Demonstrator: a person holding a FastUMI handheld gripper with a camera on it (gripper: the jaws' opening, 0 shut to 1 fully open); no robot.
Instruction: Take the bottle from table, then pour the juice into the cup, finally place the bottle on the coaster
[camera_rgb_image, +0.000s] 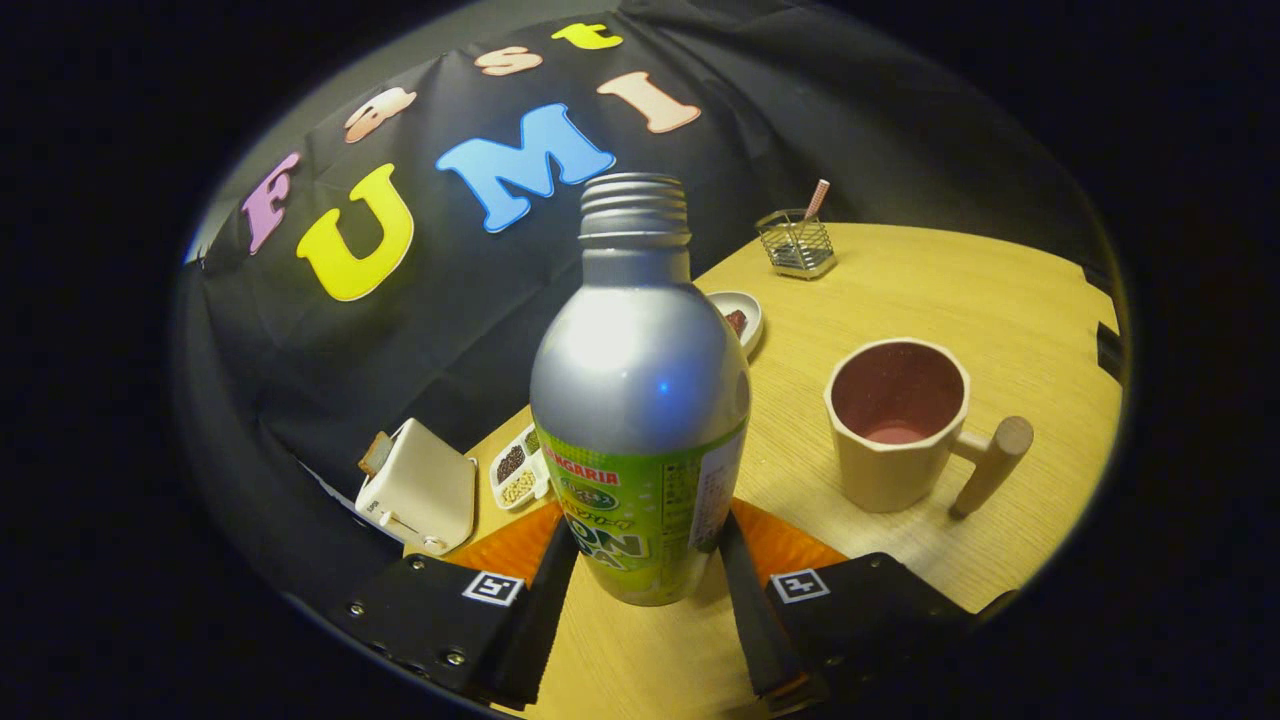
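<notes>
**Gripper view: bottle clamped and lifted, cup waiting to the right**

Gripper view shows the gripper (645, 560) closed on the bottle (640, 400), both fingers pressing its labelled lower body. The bottle is uncapped and appears raised off the counter (900, 280), tilted slightly. The cup (900, 425) stands just right of the fingers, mouth up, handle pointing right. A toaster (418, 487) and a seed tray (520, 468) sit by the counter's left edge. The coaster cannot be picked out with certainty. Risks, as I judge them: the smooth metal could slip in the low grip, and tipping before the neck is over the cup would spill juice on the counter
</notes>
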